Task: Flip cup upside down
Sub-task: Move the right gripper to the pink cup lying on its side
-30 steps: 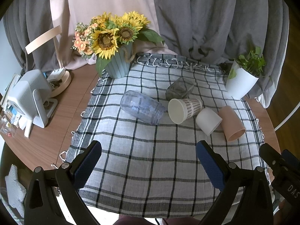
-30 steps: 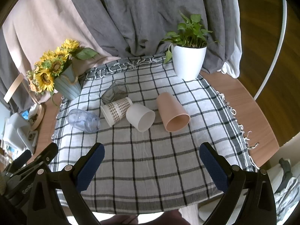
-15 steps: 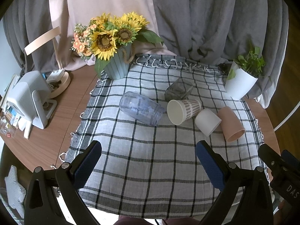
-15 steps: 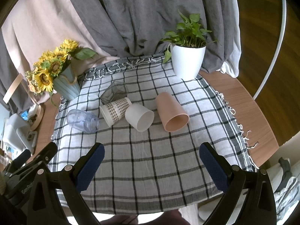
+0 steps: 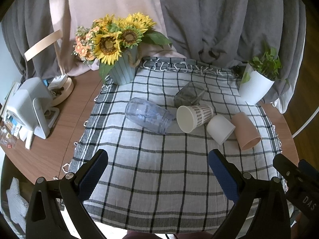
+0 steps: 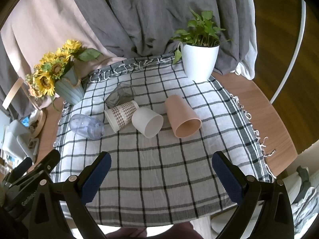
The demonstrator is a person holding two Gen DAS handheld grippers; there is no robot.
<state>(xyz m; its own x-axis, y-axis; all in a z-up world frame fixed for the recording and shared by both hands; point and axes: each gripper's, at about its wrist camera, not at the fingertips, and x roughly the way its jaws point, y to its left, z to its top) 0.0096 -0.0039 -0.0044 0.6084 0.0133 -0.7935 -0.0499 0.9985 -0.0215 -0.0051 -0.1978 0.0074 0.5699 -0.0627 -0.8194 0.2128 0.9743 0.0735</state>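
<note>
Several cups lie on their sides on a checked cloth (image 5: 159, 169): a clear bluish plastic cup (image 5: 148, 117), a checked paper cup (image 5: 194, 116), a white cup (image 5: 220, 128), a pink cup (image 5: 246, 130) and a grey glass (image 5: 188, 96) behind them. The right wrist view shows the same row: clear cup (image 6: 86, 126), paper cup (image 6: 121, 116), white cup (image 6: 147, 122), pink cup (image 6: 182, 116), grey glass (image 6: 120, 97). My left gripper (image 5: 158, 168) is open and empty, near the cloth's front edge. My right gripper (image 6: 161, 170) is open and empty, also short of the cups.
A sunflower pot (image 5: 121, 69) stands at the cloth's back left, a white plant pot (image 5: 256, 85) at the back right. A white device (image 5: 30, 107) and small items sit on the wooden table (image 5: 65, 135) at the left. Curtains hang behind.
Both grippers have drifted back slightly; the cups sit a little higher in both views. Nothing was touched.
</note>
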